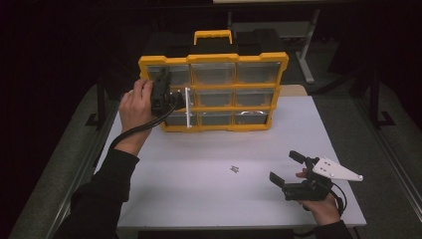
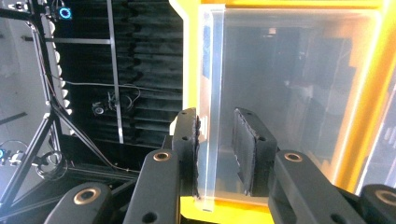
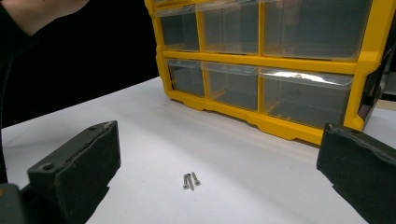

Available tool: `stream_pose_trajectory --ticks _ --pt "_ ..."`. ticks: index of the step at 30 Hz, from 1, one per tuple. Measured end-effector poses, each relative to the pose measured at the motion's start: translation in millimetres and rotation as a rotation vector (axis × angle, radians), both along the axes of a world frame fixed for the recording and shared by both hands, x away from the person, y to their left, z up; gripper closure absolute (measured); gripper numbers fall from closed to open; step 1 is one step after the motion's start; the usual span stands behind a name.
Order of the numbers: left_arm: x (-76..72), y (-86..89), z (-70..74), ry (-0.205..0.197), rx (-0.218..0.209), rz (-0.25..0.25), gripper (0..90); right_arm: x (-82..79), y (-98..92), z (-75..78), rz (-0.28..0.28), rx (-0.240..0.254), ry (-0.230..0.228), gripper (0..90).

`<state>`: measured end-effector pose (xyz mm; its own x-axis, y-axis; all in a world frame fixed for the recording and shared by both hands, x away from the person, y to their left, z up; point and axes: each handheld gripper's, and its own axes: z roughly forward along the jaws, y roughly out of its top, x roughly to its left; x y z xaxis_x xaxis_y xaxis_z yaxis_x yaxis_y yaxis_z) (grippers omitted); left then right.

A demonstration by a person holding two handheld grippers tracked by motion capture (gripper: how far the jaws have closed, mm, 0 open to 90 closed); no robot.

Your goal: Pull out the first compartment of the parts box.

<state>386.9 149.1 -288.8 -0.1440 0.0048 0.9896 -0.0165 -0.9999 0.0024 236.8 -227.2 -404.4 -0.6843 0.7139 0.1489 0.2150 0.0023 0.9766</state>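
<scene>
Right, left gripper (image 2: pixel 215 116) first: its jaws straddle the clear wall of a drawer (image 2: pixel 208 140). One pad sits against the wall, while the other looks to stand just off it with a thin gap. So I'd call it released for now, not clamped. The drawer is in the left column of the organizer (image 1: pixel 214 59) and already sticks out of the yellow frame toward the person. In the high view I can't tell which row it belongs to.

The right gripper (image 1: pixel 283 166) has its jaws wide apart with nothing between the pads, and it hangs low over the worktop (image 1: pixel 199 199). The screws (image 3: pixel 190 180) lie in a small cluster just ahead of those jaws, roughly centred between them. They're loose on the worktop, well apart from the organizer.

My read is that the step in hand is opening the drawer, and the screws come after that.

Next move for the left:
- Close fully on the wall before pulling.
- Pull straight out along the drawer's slide, because a skewed pull could bind it or tip the upright organizer.

Next move for the right:
- Drop down over the screws and narrow the jaws a lot.
- Pinch flush to the worktop, since thin parts like these slip out of thick pads easily.
</scene>
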Motion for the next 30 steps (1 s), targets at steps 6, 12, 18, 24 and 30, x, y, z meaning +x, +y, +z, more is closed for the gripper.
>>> stream_pose_trajectory --ticks 6,12,18,24,30 --pt "2.1 -1.2 2.9 -0.016 0.002 0.001 73.4 -0.1 -0.1 0.1 0.000 0.001 0.000 0.0" --pt "3.9 -2.1 4.3 -0.020 0.017 0.006 74.0 -0.2 -0.1 0.2 -0.001 0.003 0.001 0.0" --pt "4.5 -1.9 4.0 -0.020 0.027 0.003 75.3 -0.2 -0.2 0.2 -0.001 0.003 0.000 0.0" --pt "5.2 -1.5 2.8 -0.018 0.030 -0.002 78.3 -0.2 -0.1 0.2 -0.001 0.003 0.000 0.0" --pt "5.0 -1.3 2.9 -0.014 0.032 -0.002 79.9 -0.2 -0.3 0.2 -0.002 0.003 -0.002 0.0"
